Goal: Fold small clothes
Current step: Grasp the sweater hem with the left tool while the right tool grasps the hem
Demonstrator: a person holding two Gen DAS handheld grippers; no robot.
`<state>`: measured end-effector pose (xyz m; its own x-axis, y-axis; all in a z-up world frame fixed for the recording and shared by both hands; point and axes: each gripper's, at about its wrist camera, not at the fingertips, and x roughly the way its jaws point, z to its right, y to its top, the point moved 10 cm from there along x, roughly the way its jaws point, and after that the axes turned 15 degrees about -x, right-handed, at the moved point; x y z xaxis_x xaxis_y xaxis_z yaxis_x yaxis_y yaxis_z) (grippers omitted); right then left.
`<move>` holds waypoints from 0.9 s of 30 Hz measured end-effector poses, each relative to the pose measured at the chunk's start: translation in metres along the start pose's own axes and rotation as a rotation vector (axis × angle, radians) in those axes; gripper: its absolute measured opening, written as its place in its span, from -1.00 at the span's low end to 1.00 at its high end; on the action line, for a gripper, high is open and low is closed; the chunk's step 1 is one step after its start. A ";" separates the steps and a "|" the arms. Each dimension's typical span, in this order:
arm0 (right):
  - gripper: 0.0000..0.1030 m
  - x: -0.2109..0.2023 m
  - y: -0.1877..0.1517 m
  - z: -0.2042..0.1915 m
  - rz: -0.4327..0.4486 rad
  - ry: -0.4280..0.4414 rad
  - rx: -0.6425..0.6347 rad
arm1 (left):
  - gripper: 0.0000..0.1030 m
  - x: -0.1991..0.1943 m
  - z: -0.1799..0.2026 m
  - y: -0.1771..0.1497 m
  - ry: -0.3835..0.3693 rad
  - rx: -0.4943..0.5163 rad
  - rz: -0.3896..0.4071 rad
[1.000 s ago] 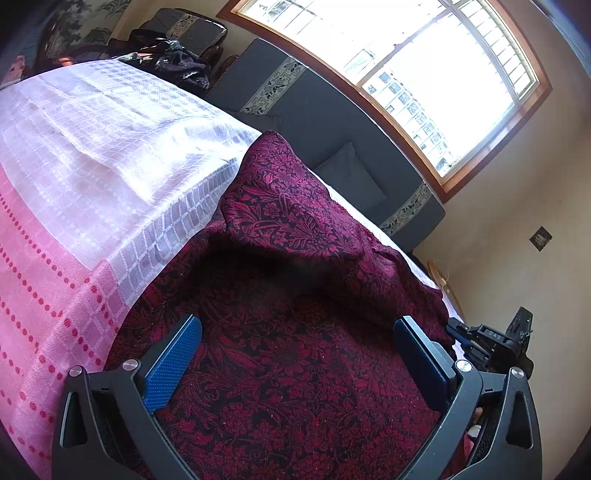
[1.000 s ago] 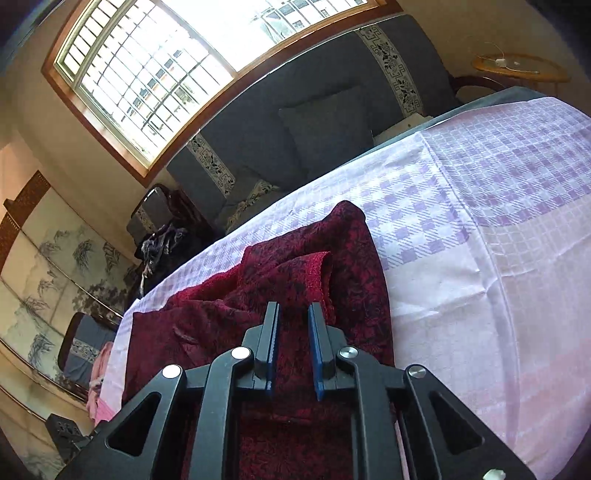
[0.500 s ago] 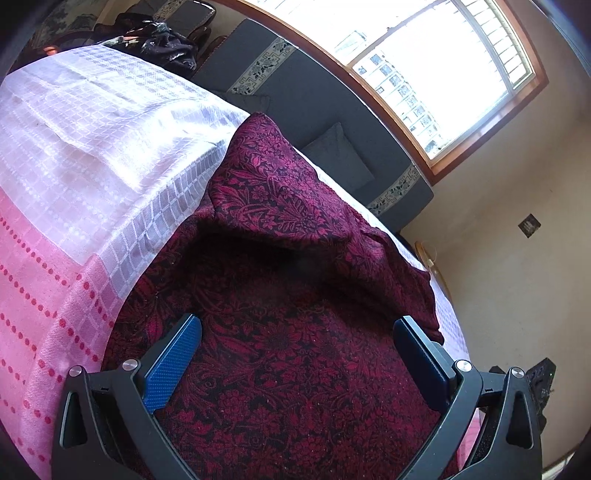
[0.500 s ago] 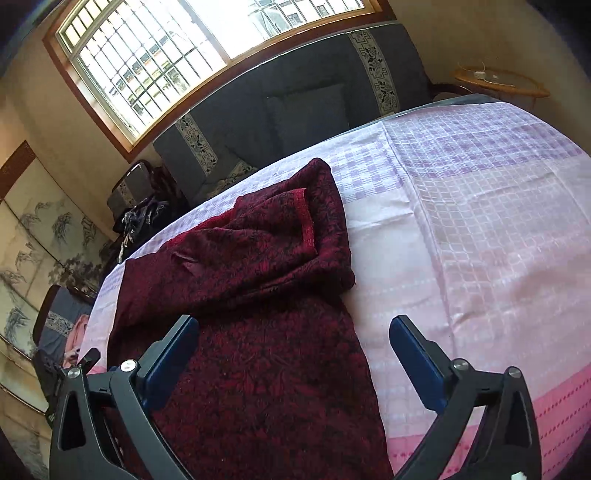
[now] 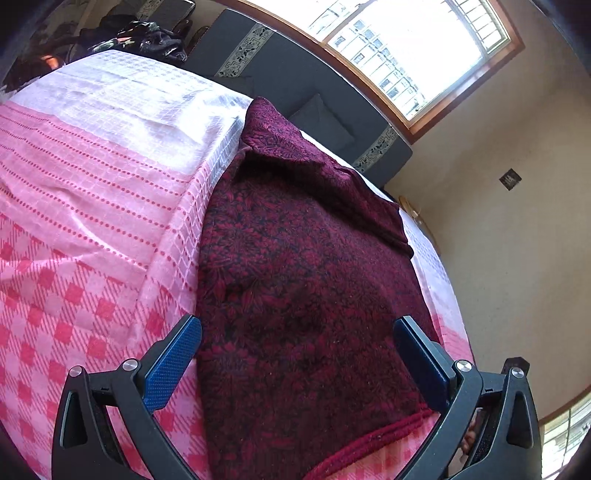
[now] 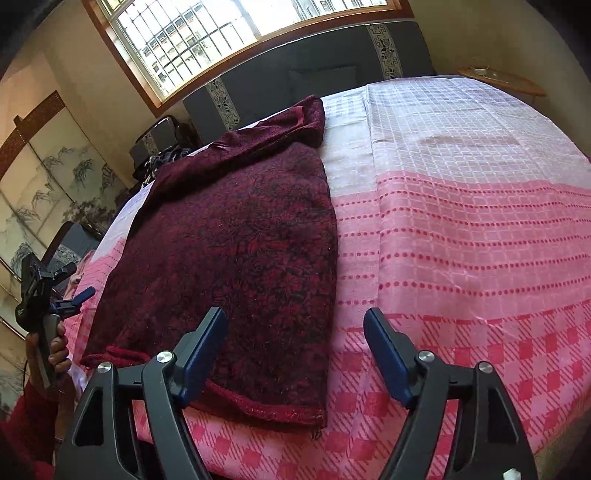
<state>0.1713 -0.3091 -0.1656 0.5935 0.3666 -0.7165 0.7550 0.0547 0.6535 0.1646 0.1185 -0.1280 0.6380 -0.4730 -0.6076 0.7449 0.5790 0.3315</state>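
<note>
1. My left gripper [image 5: 297, 354] and right gripper [image 6: 295, 347] hover with jaws spread wide, holding nothing.
2. The maroon garment [image 6: 236, 251] lies flat on the pink checked bedspread [image 6: 461, 236].
3. Beyond, a dark sofa [image 6: 306, 74] sits under the window [image 6: 221, 26].

The garment's [image 5: 295, 288] near hem runs off the left wrist view's bottom edge.

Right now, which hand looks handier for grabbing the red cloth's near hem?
Probably right: the right gripper hangs open over the red cloth at its near hem corner. The left gripper, also open, sits above mid-cloth.
</note>
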 end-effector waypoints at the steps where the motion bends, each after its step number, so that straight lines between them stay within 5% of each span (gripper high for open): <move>1: 0.45 -0.002 -0.007 -0.005 0.001 0.011 0.004 | 0.99 -0.006 -0.004 -0.007 0.006 0.008 -0.011; 4: 0.44 0.000 -0.020 -0.013 -0.006 0.028 0.021 | 0.99 -0.015 -0.020 -0.029 0.037 0.004 -0.057; 11: 0.33 -0.003 -0.031 -0.018 0.044 0.127 0.119 | 0.97 -0.031 -0.036 -0.062 -0.027 -0.076 -0.168; 15: -0.66 0.002 -0.039 -0.014 0.038 0.180 0.215 | 0.96 -0.038 -0.034 -0.073 -0.090 -0.142 -0.213; 21: -0.77 0.003 -0.044 -0.012 0.063 0.238 0.305 | 0.96 -0.038 -0.023 -0.088 -0.118 -0.150 -0.292; 27: -0.78 0.007 -0.046 -0.024 0.069 0.255 0.308 | 0.96 -0.032 -0.014 -0.087 -0.105 -0.120 -0.233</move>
<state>0.1337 -0.2871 -0.1947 0.5866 0.5806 -0.5646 0.7871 -0.2449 0.5661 0.0763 0.0929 -0.1476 0.4740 -0.6650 -0.5772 0.8493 0.5182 0.1005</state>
